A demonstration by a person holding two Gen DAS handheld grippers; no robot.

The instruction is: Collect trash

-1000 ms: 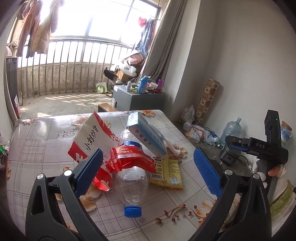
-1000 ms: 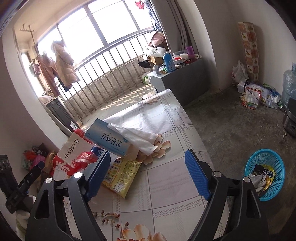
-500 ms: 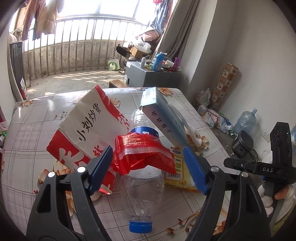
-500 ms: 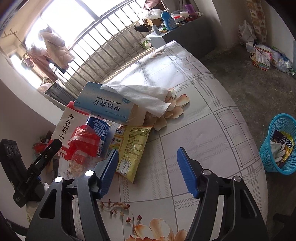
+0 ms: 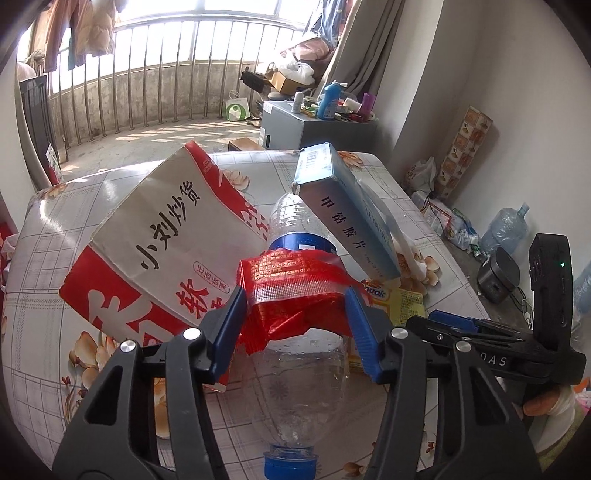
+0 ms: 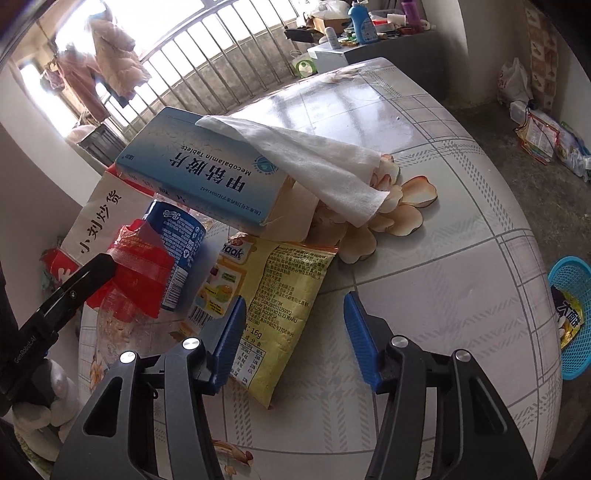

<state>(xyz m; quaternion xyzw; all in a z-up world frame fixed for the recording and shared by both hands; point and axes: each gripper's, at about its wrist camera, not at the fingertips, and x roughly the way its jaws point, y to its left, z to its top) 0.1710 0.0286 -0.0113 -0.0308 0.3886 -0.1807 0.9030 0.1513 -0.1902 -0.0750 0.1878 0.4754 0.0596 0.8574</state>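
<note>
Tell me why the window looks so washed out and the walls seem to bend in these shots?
Left wrist view: daylight overexposes the window, and fisheye optics curve the wall. Right wrist view: the same blown-out window, plus glare on the tabletop.

a crinkled red wrapper (image 5: pixel 295 295), clear bottle (image 5: pixel 301 387) with blue cap, pale blue box (image 6: pixel 207 170), yellow snack packet (image 6: pixel 269 295), cream-and-red bag (image 5: pixel 162 243), grey-gridded floral tablecloth (image 6: pixel 443 266).

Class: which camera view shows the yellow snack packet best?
The right wrist view: the yellow snack packet lies flat and almost whole on the table, print legible. The left wrist view shows only slivers of it behind the left gripper.
</note>
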